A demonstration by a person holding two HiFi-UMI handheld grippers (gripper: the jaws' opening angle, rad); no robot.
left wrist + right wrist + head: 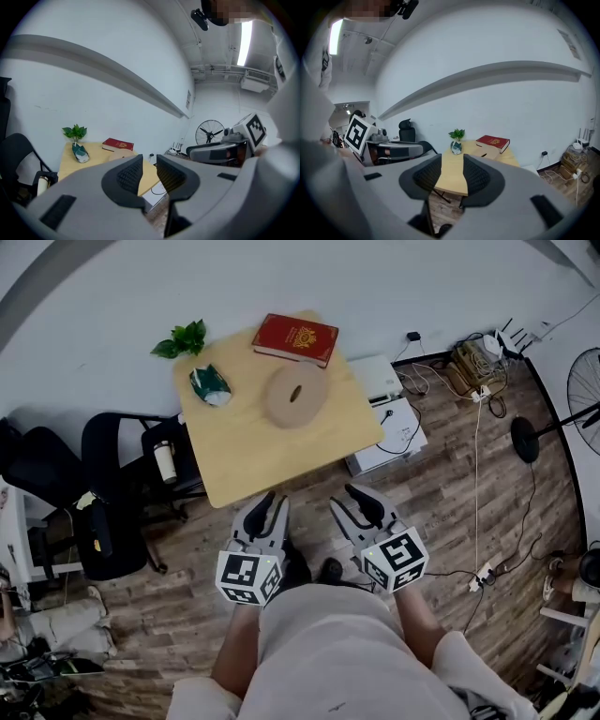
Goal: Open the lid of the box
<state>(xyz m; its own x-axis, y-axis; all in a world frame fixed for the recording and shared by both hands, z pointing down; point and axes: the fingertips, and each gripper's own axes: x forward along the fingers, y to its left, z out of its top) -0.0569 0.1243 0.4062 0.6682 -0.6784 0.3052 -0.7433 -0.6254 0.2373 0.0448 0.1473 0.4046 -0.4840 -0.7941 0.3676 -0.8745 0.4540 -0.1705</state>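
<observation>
A flat red box point(295, 337) with a gold emblem lies at the far edge of the light wooden table point(253, 456). Beside it, nearer to me, rests a round tan box point(297, 395). My left gripper point(270, 507) and right gripper point(358, 502) hover side by side over the floor just short of the table's near edge. Both are open, with nothing between their fingers. In the left gripper view the left gripper point(149, 176) points towards the red box point(117, 144). The right gripper point(452, 176) faces the table point(451, 164) and the red box point(492, 142).
A small potted plant point(183, 338) and a green-white object point(209, 384) stand at the table's far left. Black office chairs point(117, 474) crowd its left side. White boxes point(389, 418) sit on the floor at its right, with cables point(469, 362) and a fan point(586, 381) beyond.
</observation>
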